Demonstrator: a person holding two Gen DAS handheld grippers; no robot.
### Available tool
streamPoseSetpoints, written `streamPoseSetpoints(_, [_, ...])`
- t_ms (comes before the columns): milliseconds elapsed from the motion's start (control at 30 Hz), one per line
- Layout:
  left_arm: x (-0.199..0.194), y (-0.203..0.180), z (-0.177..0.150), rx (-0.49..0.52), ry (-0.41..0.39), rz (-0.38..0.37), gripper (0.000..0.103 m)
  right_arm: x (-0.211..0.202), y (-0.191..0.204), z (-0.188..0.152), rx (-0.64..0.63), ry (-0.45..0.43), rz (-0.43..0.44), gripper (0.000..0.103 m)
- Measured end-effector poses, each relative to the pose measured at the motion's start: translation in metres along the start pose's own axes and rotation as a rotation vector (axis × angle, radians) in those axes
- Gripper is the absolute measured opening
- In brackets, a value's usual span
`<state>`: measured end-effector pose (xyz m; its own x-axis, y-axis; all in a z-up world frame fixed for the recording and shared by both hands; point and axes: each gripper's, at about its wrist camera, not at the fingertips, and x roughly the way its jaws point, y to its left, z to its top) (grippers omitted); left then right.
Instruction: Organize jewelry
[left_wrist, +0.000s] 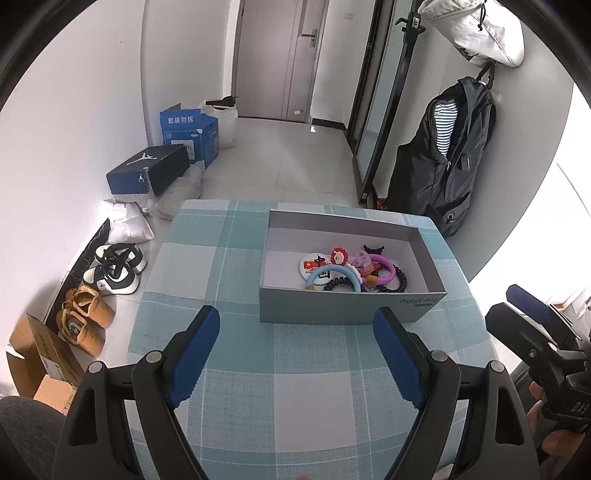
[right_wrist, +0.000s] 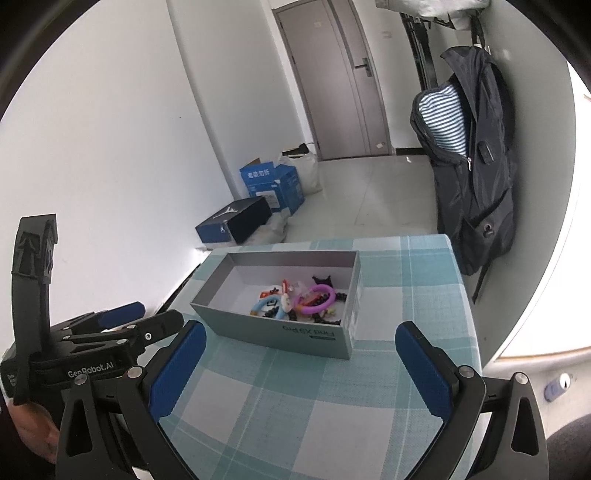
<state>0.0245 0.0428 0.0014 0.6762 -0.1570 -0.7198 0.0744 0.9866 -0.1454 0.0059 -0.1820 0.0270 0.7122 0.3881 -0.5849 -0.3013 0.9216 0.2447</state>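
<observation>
We see an open grey box (left_wrist: 332, 306) on the checked tablecloth, lidless and upright. Inside lies a heap of trinkets: a light blue ring (left_wrist: 334, 275), a purple ring (left_wrist: 384, 267), a black coiled band (left_wrist: 400, 282) and a round badge (left_wrist: 317, 263), touching and overlapping.

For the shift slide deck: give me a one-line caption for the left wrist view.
Open left gripper hovers before the grey box of colourful jewelry on a checked tablecloth.
</observation>
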Motion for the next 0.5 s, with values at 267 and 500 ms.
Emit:
streamPoseSetpoints(267, [0.0005, -0.0014, -0.0002, 0.004, 0.000, 0.005, 0.082, 0.0006, 0.0019, -0.0002, -0.004, 0.008, 0.000, 0.103])
streamPoseSetpoints(500, [-0.0007, -0.0020, -0.0008, 0.004, 0.002, 0.011, 0.082, 0.0005, 0.0025, 0.0001, -0.004, 0.007, -0.001, 0.103])
